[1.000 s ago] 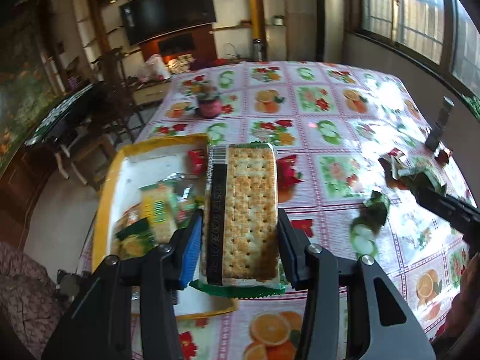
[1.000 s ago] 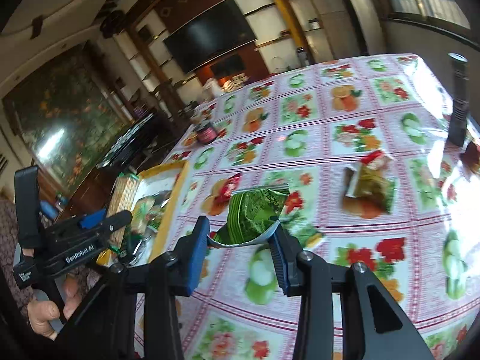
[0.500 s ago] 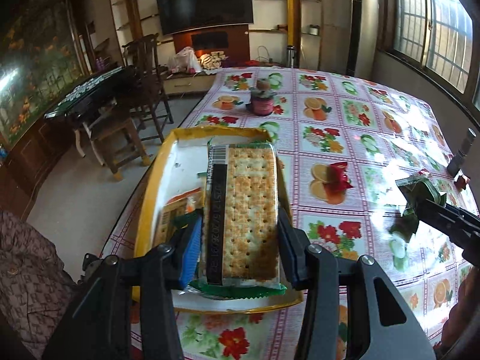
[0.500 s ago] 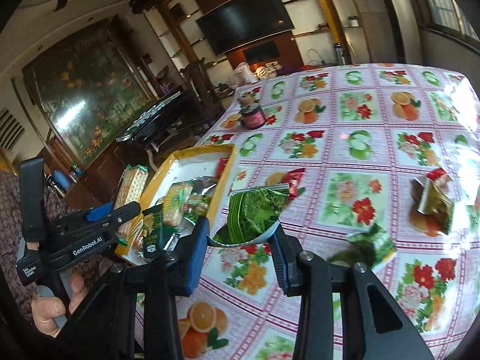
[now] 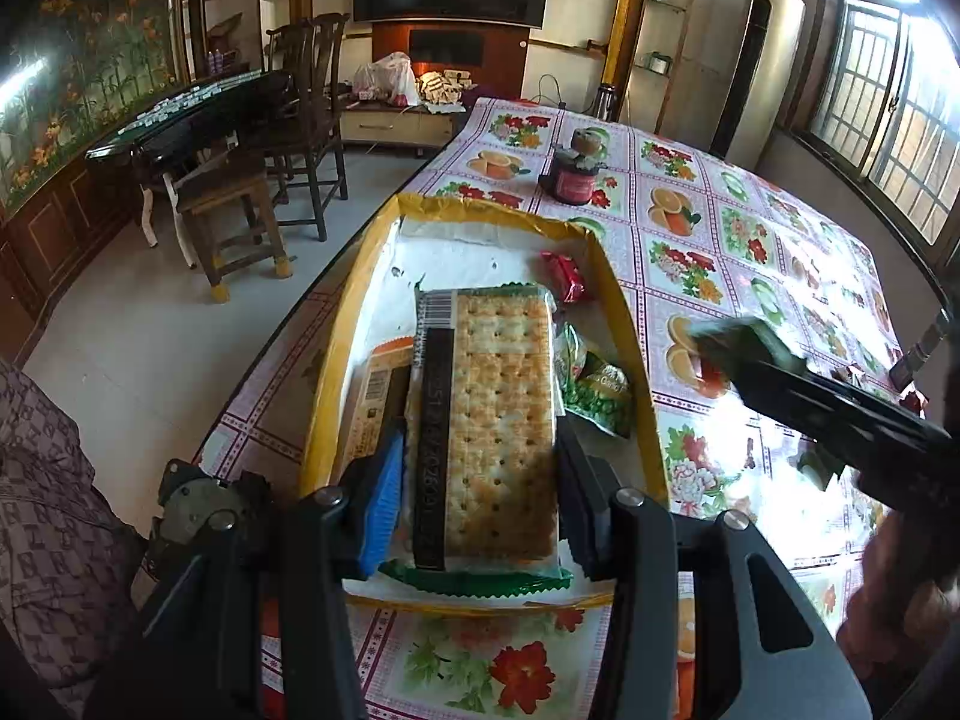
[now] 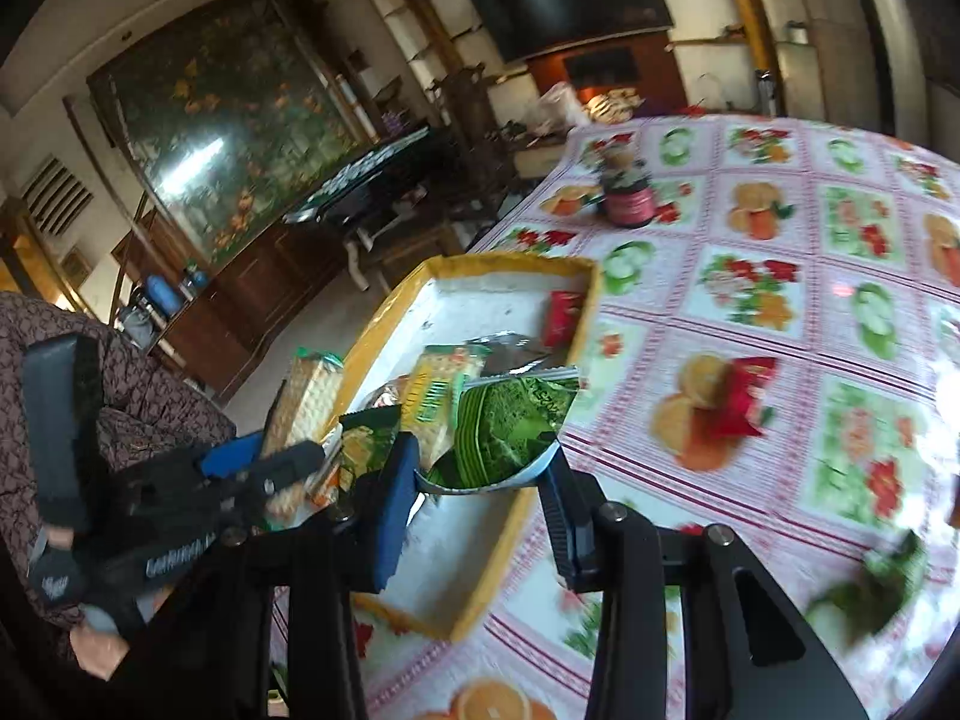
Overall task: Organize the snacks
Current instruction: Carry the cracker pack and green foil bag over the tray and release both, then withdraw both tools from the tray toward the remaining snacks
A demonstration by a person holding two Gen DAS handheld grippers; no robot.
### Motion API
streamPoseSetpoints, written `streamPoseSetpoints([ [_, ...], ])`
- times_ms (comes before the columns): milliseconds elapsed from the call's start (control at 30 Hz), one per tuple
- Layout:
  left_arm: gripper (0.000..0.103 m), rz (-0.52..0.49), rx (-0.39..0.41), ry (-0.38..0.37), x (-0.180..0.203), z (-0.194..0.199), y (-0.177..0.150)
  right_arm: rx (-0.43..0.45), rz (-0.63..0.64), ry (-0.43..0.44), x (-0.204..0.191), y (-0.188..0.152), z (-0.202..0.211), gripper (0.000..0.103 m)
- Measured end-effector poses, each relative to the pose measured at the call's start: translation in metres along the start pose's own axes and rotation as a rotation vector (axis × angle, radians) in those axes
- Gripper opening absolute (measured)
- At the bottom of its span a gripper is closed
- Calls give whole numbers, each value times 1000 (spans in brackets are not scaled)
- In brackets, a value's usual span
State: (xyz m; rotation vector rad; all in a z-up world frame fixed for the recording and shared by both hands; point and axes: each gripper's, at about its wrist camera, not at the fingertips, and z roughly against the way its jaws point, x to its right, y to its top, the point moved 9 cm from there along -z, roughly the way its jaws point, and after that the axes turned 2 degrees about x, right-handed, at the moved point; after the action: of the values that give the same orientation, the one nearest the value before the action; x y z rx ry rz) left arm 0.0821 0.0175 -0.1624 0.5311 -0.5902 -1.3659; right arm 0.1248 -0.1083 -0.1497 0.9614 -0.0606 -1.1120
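Floral tablecloth (image 5: 690, 240) — clear-wrapped golden cracker pack (image 5: 501, 420) over yellow-rimmed tray (image 5: 624, 312).

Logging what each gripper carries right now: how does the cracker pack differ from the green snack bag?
The cracker pack is long, flat and rectangular with clear wrap showing tan crackers; the green snack bag is opaque, crumpled and bowed. The pack sits in the left gripper, the bag in the right gripper. The pack hangs over the yellow tray; the bag over its near right edge. Both are clamped between gripper fingers.
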Motion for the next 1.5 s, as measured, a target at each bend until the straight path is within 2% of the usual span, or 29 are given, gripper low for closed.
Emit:
streamPoseSetpoints([
  [300, 48, 8, -36, 6, -4, -20, -6, -73, 31, 14, -10, 11, -59, 39],
  [433, 49, 9, -53, 33, -7, -27, -9, -112, 53, 27, -15, 9, -73, 43],
  [500, 58, 11, -54, 50, -10, -26, -9, -109, 53, 22, -14, 10, -72, 45],
  [567, 78, 2, -29, 73, -12, -20, -6, -103, 37, 33, -12, 11, -68, 49],
  [633, 86, -2, 8, 91, -14, -10, -2, -99, 20, 41, -9, 11, -64, 52],
  [733, 91, 7, 35, 104, -17, 1, 3, -87, -9, 54, -4, 12, -54, 52],
  [1000, 92, 3, 84, 130, -12, 23, 12, -37, -75, 54, 13, 1, -11, 52],
  [1500, 96, -44, 141, 154, 13, 49, 17, 79, -172, -52, 64, -22, 76, 53],
])
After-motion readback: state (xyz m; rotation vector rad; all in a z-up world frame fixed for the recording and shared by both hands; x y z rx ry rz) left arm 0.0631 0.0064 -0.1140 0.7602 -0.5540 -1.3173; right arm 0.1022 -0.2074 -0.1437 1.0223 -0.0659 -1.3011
